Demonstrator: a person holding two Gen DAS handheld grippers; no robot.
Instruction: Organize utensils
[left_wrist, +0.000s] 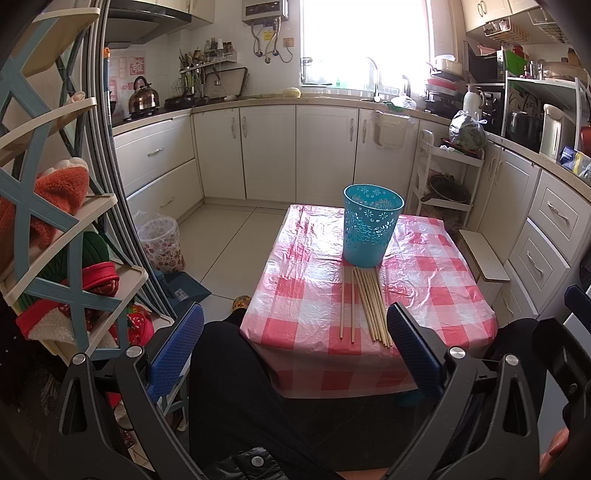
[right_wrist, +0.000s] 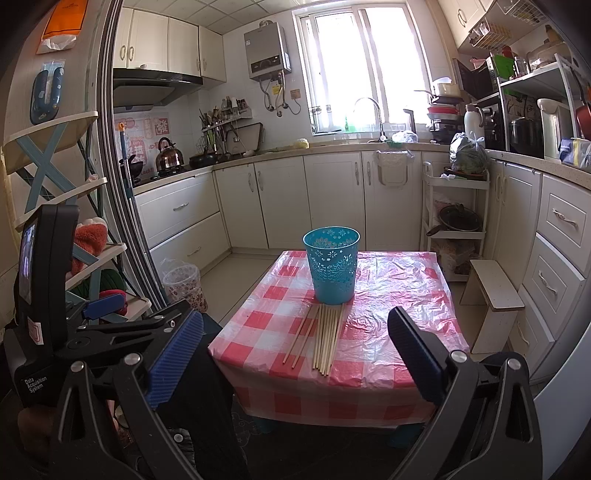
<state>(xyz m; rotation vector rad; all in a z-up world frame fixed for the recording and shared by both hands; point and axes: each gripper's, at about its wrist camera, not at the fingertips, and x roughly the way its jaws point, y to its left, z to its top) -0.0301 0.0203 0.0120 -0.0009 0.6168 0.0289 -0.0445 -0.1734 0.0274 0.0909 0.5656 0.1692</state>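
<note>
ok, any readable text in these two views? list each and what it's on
"Data Acquisition System": white print on the black device at the left edge of the right wrist view.
Red posters on the stove wall: large Chinese characters, too blurred to read.
Orange packet hung top left: print too small.
Water heater: label too small.
Blue box on the right counter: unreadable.
Blue basket and chopsticks: no text.

The left tongs (left_wrist: 295, 347) gape wide, holding nothing. The right tongs (right_wrist: 295, 350) gape just as wide, also holding nothing. Both point forward, level.
</note>
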